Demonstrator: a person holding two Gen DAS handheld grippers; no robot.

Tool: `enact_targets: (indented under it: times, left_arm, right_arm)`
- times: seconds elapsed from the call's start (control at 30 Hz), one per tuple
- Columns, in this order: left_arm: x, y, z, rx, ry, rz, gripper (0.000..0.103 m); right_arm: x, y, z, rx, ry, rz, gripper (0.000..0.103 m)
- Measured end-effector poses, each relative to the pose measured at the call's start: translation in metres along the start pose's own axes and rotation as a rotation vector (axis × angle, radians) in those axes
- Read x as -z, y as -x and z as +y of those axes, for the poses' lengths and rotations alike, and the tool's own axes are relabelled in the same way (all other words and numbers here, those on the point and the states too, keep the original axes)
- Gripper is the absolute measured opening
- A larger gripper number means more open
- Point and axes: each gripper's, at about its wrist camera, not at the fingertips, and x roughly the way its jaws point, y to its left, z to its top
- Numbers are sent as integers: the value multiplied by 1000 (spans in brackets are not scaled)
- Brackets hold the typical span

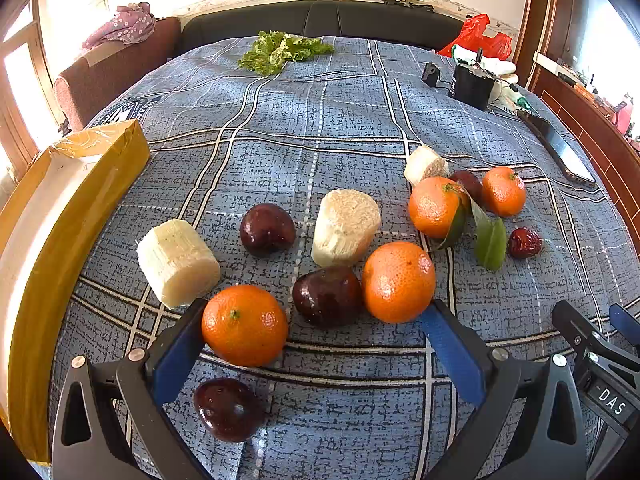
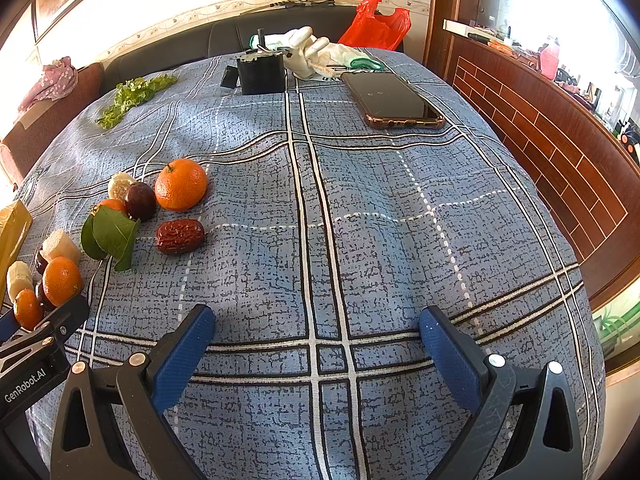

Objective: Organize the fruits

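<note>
Left wrist view: our left tool (image 1: 316, 332) hangs with jaws apart, the nearest orange (image 1: 244, 325) just inside its left finger on the checked cloth (image 1: 352, 128). Our right tool (image 2: 316, 334) (also spread, empty) sits well right of the fruit.

Fruit lying on a blue plaid tabletop (image 1: 320, 128)

Oranges (image 1: 244, 325), dark plums (image 1: 267, 230), pale cane pieces (image 1: 178, 262) and a red date (image 2: 180, 236) are sitting near a yellow box (image 1: 60, 208); lettuce (image 1: 280, 51), a phone (image 2: 394, 100) and gloves (image 2: 316, 54) are resting farther off.
</note>
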Motion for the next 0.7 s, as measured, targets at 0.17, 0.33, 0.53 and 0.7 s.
enact_targets:
  times: [0.17, 0.33, 0.53, 0.7]
  left_arm:
    - [0, 0, 0, 0, 0, 0, 103]
    - [0, 0, 0, -2, 4, 2, 103]
    - [-3, 2, 3, 47, -72, 68, 103]
    - [6, 9, 6, 100, -126, 81, 103]
  right_arm:
    - [0, 0, 0, 0, 0, 0, 103]
    - [0, 0, 0, 0, 0, 0, 103]
    - [0, 0, 0, 0, 0, 0, 103]
    - [0, 0, 0, 0, 0, 0, 103]
